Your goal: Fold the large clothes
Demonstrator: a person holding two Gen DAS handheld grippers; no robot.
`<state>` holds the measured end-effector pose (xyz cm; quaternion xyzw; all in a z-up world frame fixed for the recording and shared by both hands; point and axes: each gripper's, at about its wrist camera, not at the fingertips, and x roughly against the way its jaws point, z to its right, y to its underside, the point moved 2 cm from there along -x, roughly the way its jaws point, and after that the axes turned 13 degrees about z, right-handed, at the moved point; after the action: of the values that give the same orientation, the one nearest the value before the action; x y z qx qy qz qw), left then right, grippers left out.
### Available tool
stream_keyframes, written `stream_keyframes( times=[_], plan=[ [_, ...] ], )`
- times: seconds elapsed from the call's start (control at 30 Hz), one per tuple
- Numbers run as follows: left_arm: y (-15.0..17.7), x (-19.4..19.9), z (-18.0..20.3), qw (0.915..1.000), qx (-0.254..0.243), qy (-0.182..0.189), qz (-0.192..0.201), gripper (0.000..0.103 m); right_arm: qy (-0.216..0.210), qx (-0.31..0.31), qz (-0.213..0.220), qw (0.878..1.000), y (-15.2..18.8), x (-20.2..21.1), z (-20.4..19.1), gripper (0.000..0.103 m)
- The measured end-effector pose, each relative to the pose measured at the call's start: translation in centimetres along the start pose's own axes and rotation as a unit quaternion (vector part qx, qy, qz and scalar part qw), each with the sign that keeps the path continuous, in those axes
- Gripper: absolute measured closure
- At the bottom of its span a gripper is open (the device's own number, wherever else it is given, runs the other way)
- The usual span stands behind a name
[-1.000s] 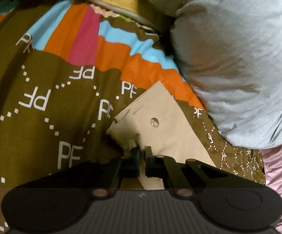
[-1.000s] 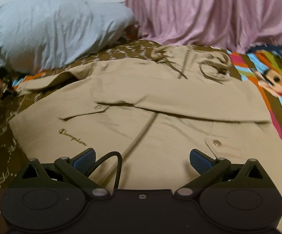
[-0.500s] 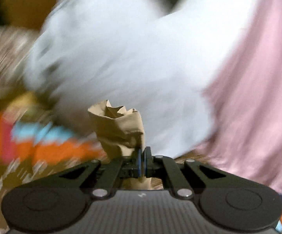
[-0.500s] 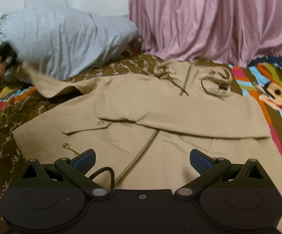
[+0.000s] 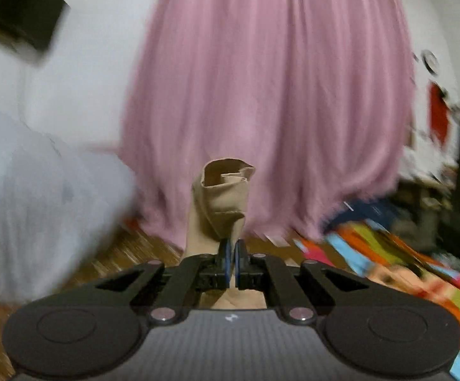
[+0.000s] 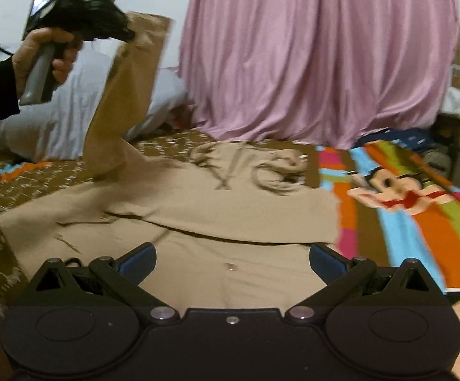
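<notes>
**Tan sleeve up in the air, jacket body flat on the bed**

Tan fabric is what your left gripper (image 5: 232,262) has clamped: the jaws are pressed together on the sleeve cuff (image 5: 222,190), which sticks up just past the fingertips in the left wrist view, with the pink curtain (image 5: 271,95) blurred behind it.

From the right wrist view you can see your left hand (image 6: 44,54) holding that gripper high at the upper left. The sleeve (image 6: 118,104) hangs from it, running down to the shoulder of the tan jacket (image 6: 214,219). The rest of the jacket lies spread flat on the patterned bedspread (image 6: 420,222), collar end toward the curtain. Its other sleeve is folded across the chest.

Your right gripper (image 6: 232,255) has its jaws wide apart with nothing between them. It hovers over the lower part of the jacket, with tan cloth showing between and beyond the blue pads (image 6: 141,255). I can't tell if they touch the cloth.

A pale grey pillow (image 6: 55,120) sits behind the raised sleeve on the left.
</notes>
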<state>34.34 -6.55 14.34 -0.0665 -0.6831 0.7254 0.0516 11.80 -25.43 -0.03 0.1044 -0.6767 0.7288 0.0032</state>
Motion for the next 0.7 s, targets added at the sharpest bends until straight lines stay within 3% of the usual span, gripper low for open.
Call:
stream_keyframes(
  times=[0.2, 0.3, 0.4, 0.43, 0.5, 0.57, 0.7],
  plan=[
    [9.2, -2.0, 6.6, 0.9884, 0.035, 0.060, -0.135, 0.102, 0.044, -0.016, 0.009, 0.999, -0.7, 0.7, 3.7, 0.001],
    [13.2, -1.6, 7.3, 0.9767, 0.059, 0.079, -0.191, 0.100, 0.063, -0.027, 0.013, 0.998, -0.7, 1.0, 5.1, 0.001],
    [16.0, -0.1, 6.3, 0.9584, 0.100, 0.100, -0.248, 0.090, 0.085, -0.034, 0.012, 0.996, -0.6, 1.0, 6.3, 0.001],
    [16.3, 0.8, 5.9, 0.9546, 0.108, 0.108, -0.256, 0.084, 0.090, -0.037, 0.011, 0.995, -0.5, 1.0, 6.6, 0.001],
    [15.9, 1.6, 5.1, 0.9501, 0.111, 0.128, -0.262, 0.041, 0.100, -0.042, 0.006, 0.994, -0.3, 0.8, 6.9, 0.001],
    [15.3, 3.0, 4.3, 0.9519, 0.104, 0.151, -0.246, 0.021, 0.108, -0.052, -0.003, 0.993, 0.0, 0.5, 7.2, 0.001],
    [13.4, 5.0, 2.5, 0.9479, 0.086, 0.188, -0.242, 0.014, 0.115, -0.079, -0.021, 0.990, 0.6, 0.0, 7.8, 0.001]
  ],
)
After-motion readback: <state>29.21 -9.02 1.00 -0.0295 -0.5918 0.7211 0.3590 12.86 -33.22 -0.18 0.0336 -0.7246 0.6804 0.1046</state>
